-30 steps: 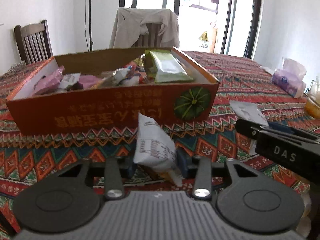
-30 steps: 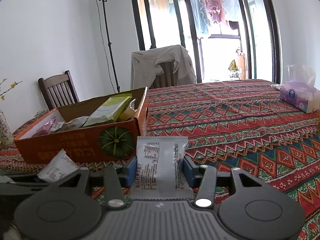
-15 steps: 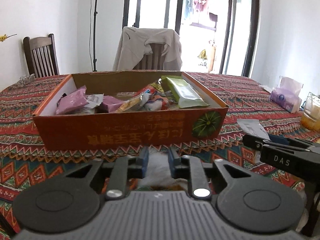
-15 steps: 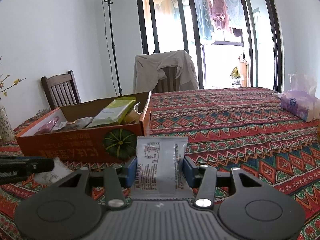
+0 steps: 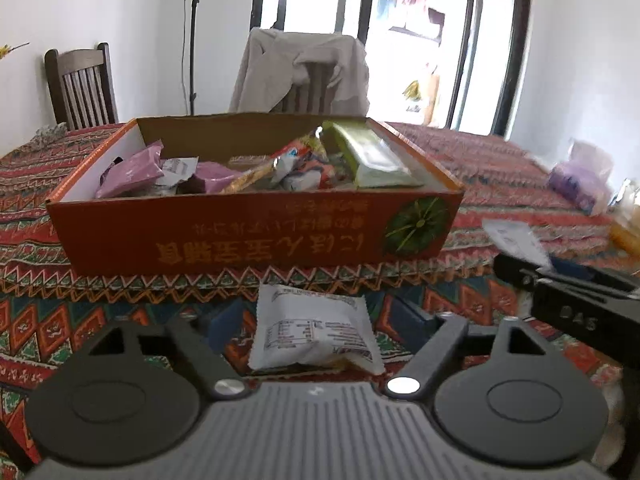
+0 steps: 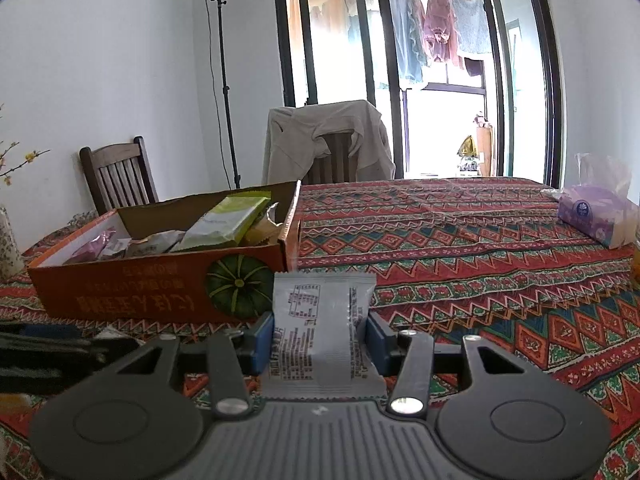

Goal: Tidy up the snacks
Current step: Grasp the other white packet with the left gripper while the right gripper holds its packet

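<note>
Across the lower middle of the left wrist view, the left gripper (image 5: 316,320) has let go: a second ago its fingers pinched a white snack packet (image 5: 312,332) upright, half a second ago they were shut tight around it, and now they are opening, with the packet lying loose between them on the patterned surface (image 5: 100,320), touching neither blue pad. It has landed just short of the orange cardboard box (image 5: 256,236), not inside it, so this packet is not yet organized. That looks like a dropped or re-seated grip rather than a placement; a fresh pinch and a lift over the near wall would probably be needed.

Further right in the same view, the right gripper (image 5: 568,300) pokes in from the frame edge with the corner of a second white packet (image 5: 516,240) showing above it.

Lower centre of the right wrist view, the right gripper (image 6: 318,340) is unchanged over the last second: its fingers stay clamped on the grey-white packet (image 6: 320,340), held upright in front of the box (image 6: 160,292), whose pumpkin-printed end sits at middle left. This packet also waits outside the box, alongside the green, pink and mixed wrappers already in it.
</note>
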